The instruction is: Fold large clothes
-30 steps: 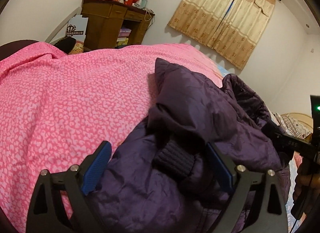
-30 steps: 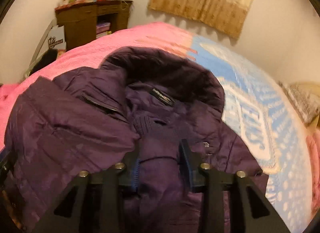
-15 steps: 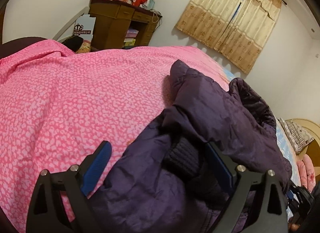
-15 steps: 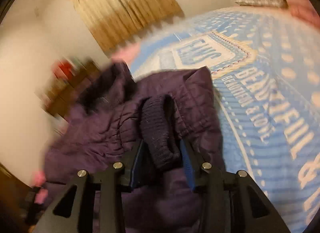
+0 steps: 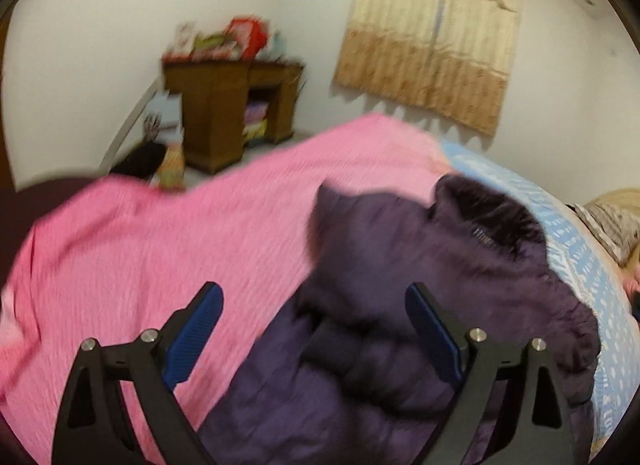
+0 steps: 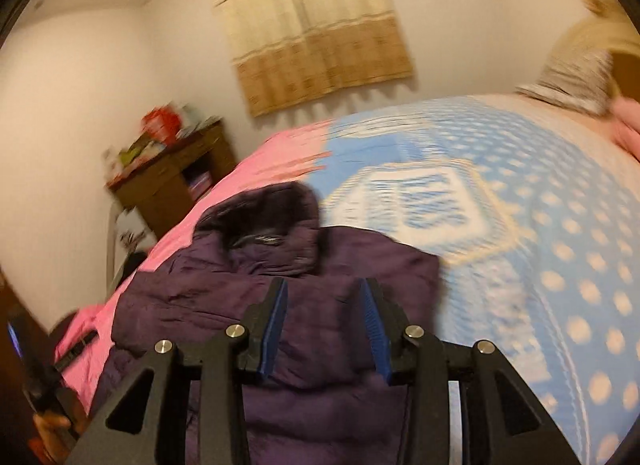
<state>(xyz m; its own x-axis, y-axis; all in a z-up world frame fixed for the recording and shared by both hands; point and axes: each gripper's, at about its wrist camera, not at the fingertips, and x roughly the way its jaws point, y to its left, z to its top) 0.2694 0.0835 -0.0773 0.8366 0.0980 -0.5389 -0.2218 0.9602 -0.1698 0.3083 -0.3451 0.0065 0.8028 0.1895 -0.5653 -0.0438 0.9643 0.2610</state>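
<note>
The jacket [image 6: 280, 305] lies on the bed [image 6: 540, 225], both sleeves folded in. The left gripper [image 5: 314, 329] is held wide, the right gripper [image 6: 323, 325] half-open; both are empty. Next, the hem is to be gripped.

A home bedroom: bed [image 6: 520, 225]; curtain [image 6: 316, 33]; wooden desk [image 5: 224, 113]

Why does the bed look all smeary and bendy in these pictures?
Left wrist view: the pink blanket and desk are streaked with motion blur, while the left claw stays sharp. Right wrist view: the blue blanket has smeared dots and the curtain is soft. Both views bulge because of the fisheye lens, with dark rounded corners.
</note>
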